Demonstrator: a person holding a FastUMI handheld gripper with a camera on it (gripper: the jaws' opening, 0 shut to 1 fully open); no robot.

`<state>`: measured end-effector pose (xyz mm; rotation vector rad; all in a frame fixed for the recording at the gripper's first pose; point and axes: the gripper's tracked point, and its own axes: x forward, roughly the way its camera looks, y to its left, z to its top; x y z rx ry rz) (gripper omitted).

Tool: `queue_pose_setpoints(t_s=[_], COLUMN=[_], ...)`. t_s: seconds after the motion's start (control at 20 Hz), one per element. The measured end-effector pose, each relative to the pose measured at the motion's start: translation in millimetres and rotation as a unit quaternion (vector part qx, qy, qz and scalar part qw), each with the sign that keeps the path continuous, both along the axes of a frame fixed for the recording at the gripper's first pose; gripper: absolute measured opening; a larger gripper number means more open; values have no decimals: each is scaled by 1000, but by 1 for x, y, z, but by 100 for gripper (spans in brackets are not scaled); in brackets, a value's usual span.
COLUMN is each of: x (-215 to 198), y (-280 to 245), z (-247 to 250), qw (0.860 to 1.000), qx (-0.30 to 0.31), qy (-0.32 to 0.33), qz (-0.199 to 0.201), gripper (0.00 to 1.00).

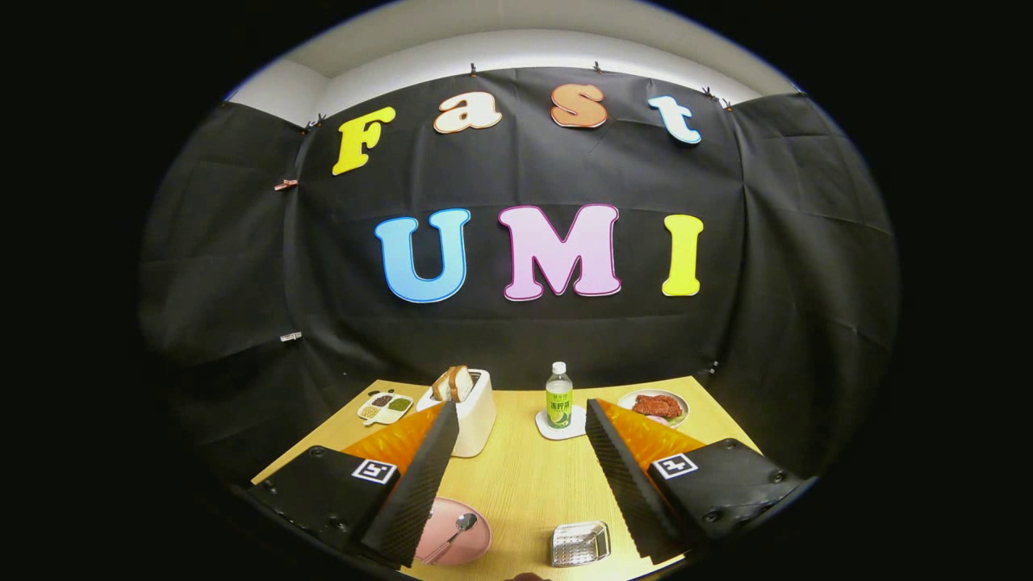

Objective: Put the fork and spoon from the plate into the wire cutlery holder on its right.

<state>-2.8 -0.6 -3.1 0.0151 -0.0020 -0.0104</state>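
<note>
Nearest of all sits the pink plate (472, 542), partly hidden behind the left finger, with a spoon (454, 532) lying across it — bowl up toward the middle of the table, handle running back under the finger. I can't make out a fork from here; it may be behind that finger. Just to the plate's right, between the 2 fingers and low down, stands the wire cutlery holder (579, 543), a small metal mesh basket.

The gripper (522, 417) hangs above the wooden table (524, 476) with its 2 fingers spread wide apart, nothing between them but bare tabletop.

Farther off, beyond the fingertips, a white toaster (472, 411) holds slices of bread (453, 382) and stands just behind the left finger's tip. Left of it lies a small divided dish (386, 407) with dark and green contents. Between the fingers at the far side — a green-labelled bottle (558, 396) on a white coaster (561, 428). Beyond the right finger, a plate of red meat (655, 405) sits near the table's far corner.
</note>
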Motion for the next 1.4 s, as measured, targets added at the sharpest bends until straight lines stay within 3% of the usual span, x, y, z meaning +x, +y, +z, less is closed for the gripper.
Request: queue_pose_setpoints(t_s=[0.75, 1.1, 1.4], x=[-1, 7, 14], y=[17, 54, 95], z=[-24, -73, -160], qw=[999, 992, 966], qx=[7, -35, -27], qy=[36, 117, 251], qz=[-12, 13, 56], gripper=[98, 99, 99])
